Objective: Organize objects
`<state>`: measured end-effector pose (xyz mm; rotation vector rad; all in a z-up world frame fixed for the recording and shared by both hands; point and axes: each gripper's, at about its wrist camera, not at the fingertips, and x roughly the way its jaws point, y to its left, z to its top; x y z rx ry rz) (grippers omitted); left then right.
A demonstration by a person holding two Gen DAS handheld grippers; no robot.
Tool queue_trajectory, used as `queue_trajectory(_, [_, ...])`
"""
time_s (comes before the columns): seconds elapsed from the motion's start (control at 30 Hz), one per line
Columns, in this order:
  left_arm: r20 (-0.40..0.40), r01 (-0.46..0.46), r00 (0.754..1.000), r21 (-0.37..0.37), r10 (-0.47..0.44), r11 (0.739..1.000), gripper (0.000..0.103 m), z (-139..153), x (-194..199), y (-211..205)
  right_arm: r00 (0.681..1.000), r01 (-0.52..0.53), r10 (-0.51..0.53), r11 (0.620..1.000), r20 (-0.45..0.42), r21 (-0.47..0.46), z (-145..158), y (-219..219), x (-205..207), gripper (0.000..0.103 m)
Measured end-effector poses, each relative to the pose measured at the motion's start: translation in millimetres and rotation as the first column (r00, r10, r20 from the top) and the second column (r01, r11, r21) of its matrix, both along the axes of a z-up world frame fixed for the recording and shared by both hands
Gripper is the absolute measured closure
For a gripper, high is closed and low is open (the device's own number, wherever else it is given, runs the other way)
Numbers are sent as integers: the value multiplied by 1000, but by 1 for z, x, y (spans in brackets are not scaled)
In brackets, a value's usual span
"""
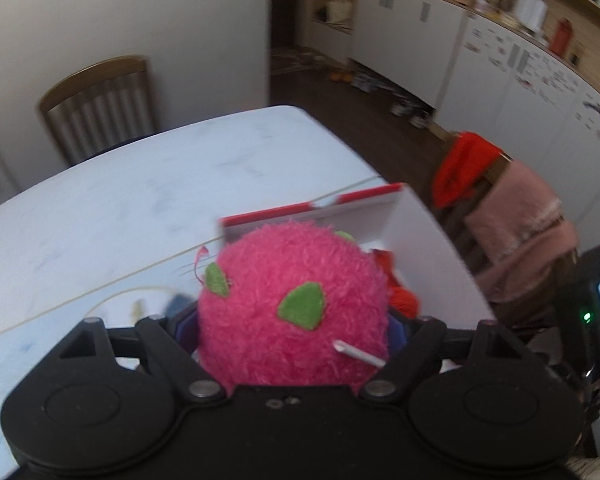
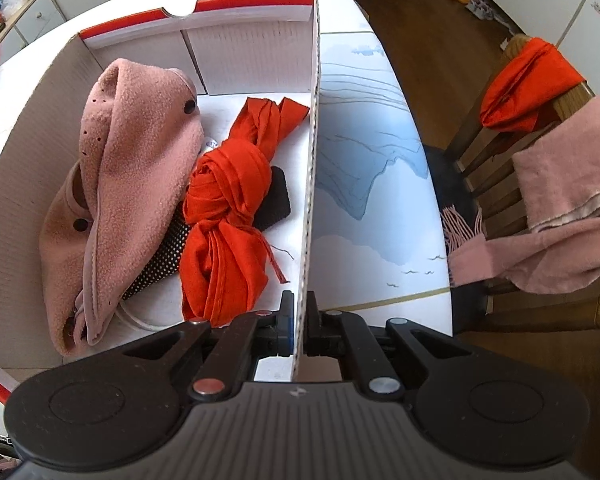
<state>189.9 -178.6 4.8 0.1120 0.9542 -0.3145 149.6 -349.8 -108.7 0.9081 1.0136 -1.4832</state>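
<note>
White table [image 1: 148, 184], wooden chair [image 1: 100, 100] by a pale wall [image 1: 120, 12], dark wood floor [image 1: 340, 120] (white cabinets [image 1: 412, 40] beyond).

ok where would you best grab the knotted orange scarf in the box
Grip the orange scarf at its knot, coming straight down from above. The knot is its thickest, firmest part, and the box wall and pink fleece hem in both sides.

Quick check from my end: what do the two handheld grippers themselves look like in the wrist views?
Both are matte black plastic. The left gripper has two round disc housings, linkage arms on silver pivot pins, and blue-purple pads. The right gripper is alike, but with a ribbed centre plate and one reddish pin.
</note>
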Motion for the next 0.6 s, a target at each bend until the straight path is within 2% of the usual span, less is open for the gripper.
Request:
queue_trajectory(0.13, [-3,66,998,18,-66,998,20,-13,9,-37,1000,-14,14,1000,-5,-4,1,1,1,100])
queue_trajectory(0.27, [-12,85,996,45,-85,995,20,-25,20,-61,1000,-23,23,1000,-14,-5,2,0,-1,100])
queue_trajectory(0.6, [-40,117,993,65,-115,991,20,-61,51,-88,998,-47,47,999,-31,-6,1,1,-1,99])
